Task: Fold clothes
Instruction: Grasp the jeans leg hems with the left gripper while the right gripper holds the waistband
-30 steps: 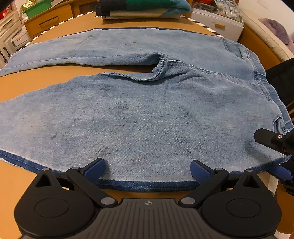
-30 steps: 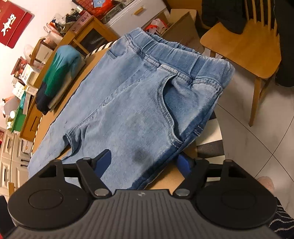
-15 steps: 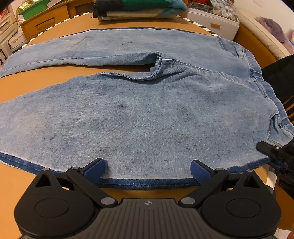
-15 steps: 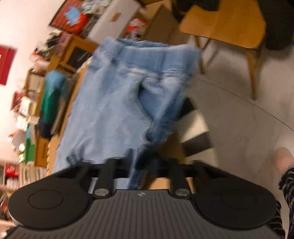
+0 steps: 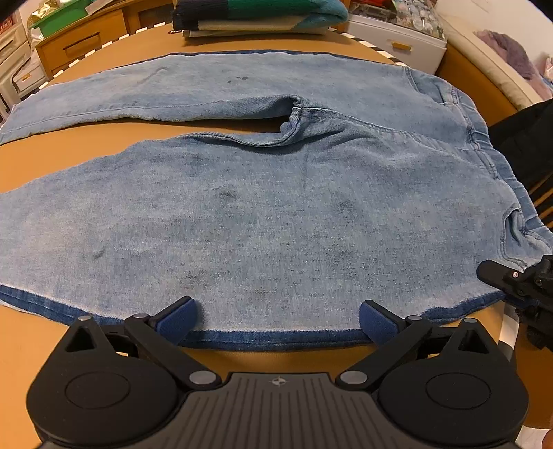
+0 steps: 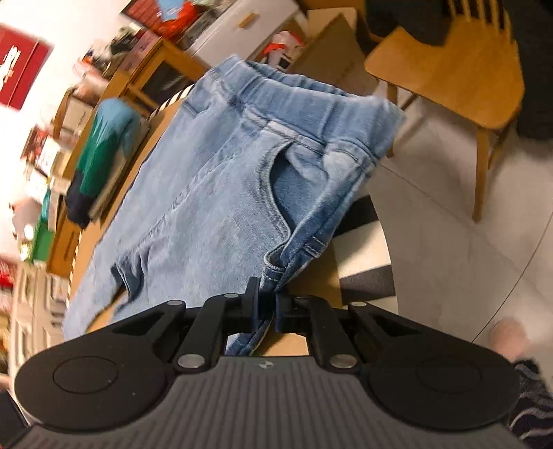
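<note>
Jeans (image 5: pixel 276 221) lie flat on the round table (image 5: pixel 52 165), legs spread. Right tongs (image 6: pixel 268 304) pinch the side seam near the waistband; left tongs (image 5: pixel 276 317) gape wide at the near leg's edge, gripping nothing. Risk: lifting one-sided bunches or drags the denim.

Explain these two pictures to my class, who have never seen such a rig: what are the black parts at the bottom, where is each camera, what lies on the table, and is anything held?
No robot here: a person holds a two-fingered claw in each hand, each with a camera looking along its fingers. The left claw stands open at the near hem of the jeans, which lie spread on a round wooden table with folded clothes at the far side. The right claw is shut on the jeans' edge near the pocket. A wooden chair stands beyond.
</note>
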The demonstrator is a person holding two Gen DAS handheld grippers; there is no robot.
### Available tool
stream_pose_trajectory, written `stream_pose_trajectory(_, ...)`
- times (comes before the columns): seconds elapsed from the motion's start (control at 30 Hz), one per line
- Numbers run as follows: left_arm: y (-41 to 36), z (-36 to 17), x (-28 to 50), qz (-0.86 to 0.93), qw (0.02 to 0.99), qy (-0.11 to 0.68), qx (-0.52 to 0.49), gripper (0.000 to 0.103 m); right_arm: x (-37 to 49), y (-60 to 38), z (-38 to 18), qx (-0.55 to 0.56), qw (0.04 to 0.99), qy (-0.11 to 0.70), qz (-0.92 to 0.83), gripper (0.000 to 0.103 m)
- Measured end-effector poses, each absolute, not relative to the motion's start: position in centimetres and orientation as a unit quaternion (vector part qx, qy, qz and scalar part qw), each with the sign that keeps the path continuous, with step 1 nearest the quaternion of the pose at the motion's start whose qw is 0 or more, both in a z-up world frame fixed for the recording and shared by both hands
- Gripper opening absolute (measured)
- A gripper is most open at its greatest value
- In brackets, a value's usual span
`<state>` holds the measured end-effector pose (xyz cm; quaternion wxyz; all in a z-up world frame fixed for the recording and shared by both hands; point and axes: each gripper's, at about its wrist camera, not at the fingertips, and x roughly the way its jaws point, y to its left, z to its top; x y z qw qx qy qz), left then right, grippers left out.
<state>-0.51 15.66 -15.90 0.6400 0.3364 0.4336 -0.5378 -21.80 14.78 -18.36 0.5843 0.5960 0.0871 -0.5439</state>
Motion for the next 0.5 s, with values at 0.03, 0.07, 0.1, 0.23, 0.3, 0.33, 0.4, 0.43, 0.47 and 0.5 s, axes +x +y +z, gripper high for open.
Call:
stream_pose_trajectory(0.03, 15.7, -15.9, -0.5, -0.537, 0.64, 0.434, 0.336, 0.101, -21.8, 14.8, -18.3, 0.596, 0.585, 0.089, -0.544, 0.008)
stream_pose_trajectory(0.07, 15.7, -15.9, -0.5, -0.537, 0.64, 0.435, 0.335, 0.101, -21.8, 14.7, -18.2, 0.595, 0.585, 0.09, -0.544, 0.008)
stream_pose_trajectory(0.1, 15.7, -15.9, -0.5, -0.536, 0.641, 0.437, 0.333, 0.101, -21.8, 14.7, -18.2, 0.595, 0.585, 0.091, -0.543, 0.008)
stream_pose_trajectory(0.23, 15.9, -15.7, 0.0, -0.529, 0.645, 0.45, 0.318, 0.099, -21.6, 14.3, -17.9, 0.579, 0.6, 0.112, -0.54, 0.008)
stream_pose_trajectory(0.3, 16.2, -15.5, 0.4, -0.525, 0.648, 0.459, 0.306, 0.097, -21.6, 14.1, -17.8, 0.57, 0.611, 0.124, -0.535, 0.008)
stream_pose_trajectory(0.33, 16.3, -15.3, 0.7, -0.524, 0.649, 0.466, 0.297, 0.095, -21.8, 13.9, -17.8, 0.568, 0.614, 0.128, -0.532, 0.008)
stream_pose_trajectory(0.4, 16.8, -15.0, 1.4, -0.514, 0.654, 0.478, 0.281, 0.094, -22.1, 13.4, -17.7, 0.568, 0.618, 0.132, -0.526, 0.008)
stream_pose_trajectory(0.43, 17.0, -14.9, 1.7, -0.51, 0.657, 0.484, 0.273, 0.094, -22.4, 13.2, -17.7, 0.573, 0.618, 0.129, -0.523, 0.008)
stream_pose_trajectory(0.47, 17.4, -14.7, 2.1, -0.504, 0.663, 0.487, 0.264, 0.094, -22.6, 12.8, -17.6, 0.568, 0.622, 0.133, -0.522, 0.008)
stream_pose_trajectory(0.5, 17.8, -14.4, 2.6, -0.497, 0.671, 0.488, 0.255, 0.093, -22.7, 12.4, -17.4, 0.562, 0.628, 0.138, -0.52, 0.008)
